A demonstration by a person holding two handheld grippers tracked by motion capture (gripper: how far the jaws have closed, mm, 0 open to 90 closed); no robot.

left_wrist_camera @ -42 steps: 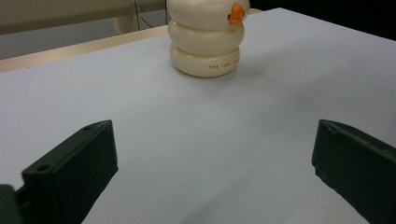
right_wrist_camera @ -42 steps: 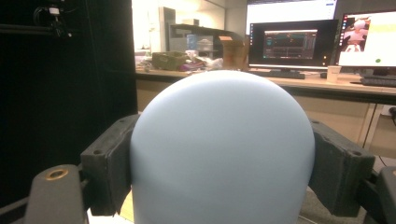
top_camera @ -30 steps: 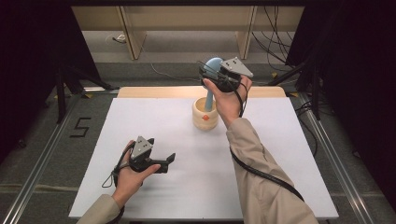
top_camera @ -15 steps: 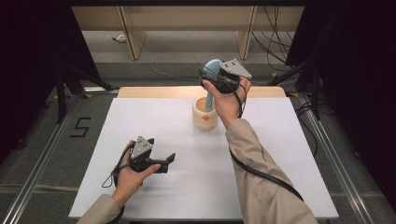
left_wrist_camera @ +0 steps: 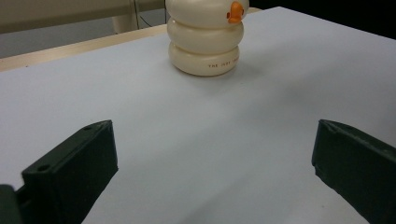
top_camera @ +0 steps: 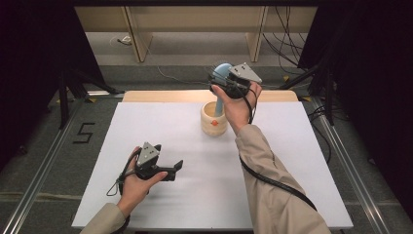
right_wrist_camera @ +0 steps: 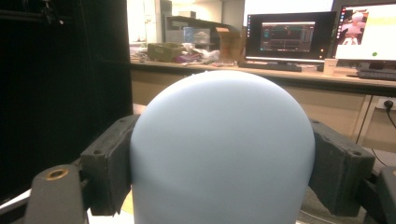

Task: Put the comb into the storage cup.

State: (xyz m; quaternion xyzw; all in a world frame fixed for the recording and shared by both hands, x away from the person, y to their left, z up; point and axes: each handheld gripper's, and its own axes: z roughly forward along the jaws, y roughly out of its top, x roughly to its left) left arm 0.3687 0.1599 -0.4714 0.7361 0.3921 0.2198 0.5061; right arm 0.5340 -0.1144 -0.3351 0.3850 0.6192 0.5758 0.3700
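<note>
A cream ribbed holder [top_camera: 214,119] with an orange mark [left_wrist_camera: 236,11] stands at the back middle of the white table [top_camera: 146,122]. A light blue round-topped utensil [top_camera: 221,78] stands upright with its lower end in the holder. My right gripper [top_camera: 220,80] is raised above the holder, its jaws pressed on both sides of the blue rounded top [right_wrist_camera: 223,144]. My left gripper [top_camera: 176,168] rests low over the table's front left, open, with nothing between its fingers; the holder [left_wrist_camera: 205,37] stands well ahead of it.
A wooden strip [top_camera: 160,95] edges the table's far side. Beyond it stand wooden shelf legs [top_camera: 136,39] and cables on the floor. Metal rails [top_camera: 44,156] run along both sides. The right gripper view looks out on a desk with monitors [right_wrist_camera: 289,35].
</note>
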